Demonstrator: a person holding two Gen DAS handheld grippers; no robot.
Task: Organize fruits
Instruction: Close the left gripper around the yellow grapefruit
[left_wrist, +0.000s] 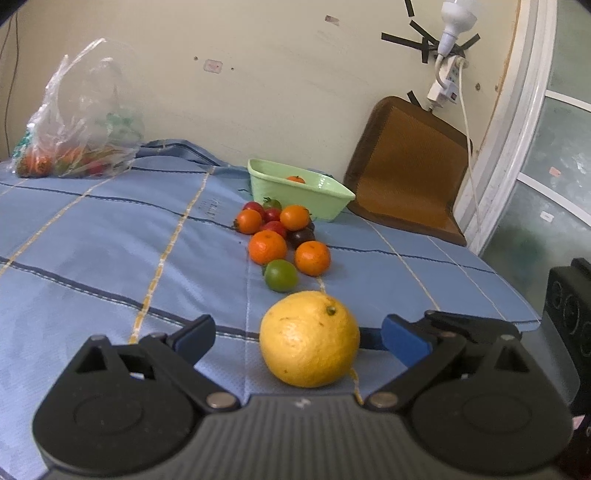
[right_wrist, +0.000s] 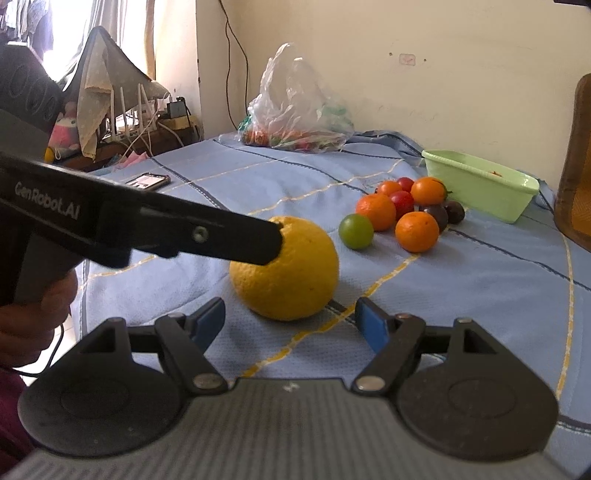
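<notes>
A big yellow citrus fruit (left_wrist: 309, 338) lies on the blue striped cloth (left_wrist: 92, 236). My left gripper (left_wrist: 299, 338) is open, its fingers on either side of the fruit without closing on it. In the right wrist view the same fruit (right_wrist: 291, 273) lies just ahead of my open, empty right gripper (right_wrist: 291, 323), and a left gripper finger (right_wrist: 207, 236) reaches across to it. Behind lies a pile of small oranges (left_wrist: 267, 246), red tomatoes and a green fruit (left_wrist: 281, 275). A light green basket (left_wrist: 299, 192) holds one small orange (left_wrist: 295, 180).
A clear plastic bag (left_wrist: 79, 125) with more fruit sits at the far left by the wall. A brown chair back (left_wrist: 410, 166) stands right of the basket. A phone (right_wrist: 147, 181) lies at the cloth's left edge. The cloth drops off at the right.
</notes>
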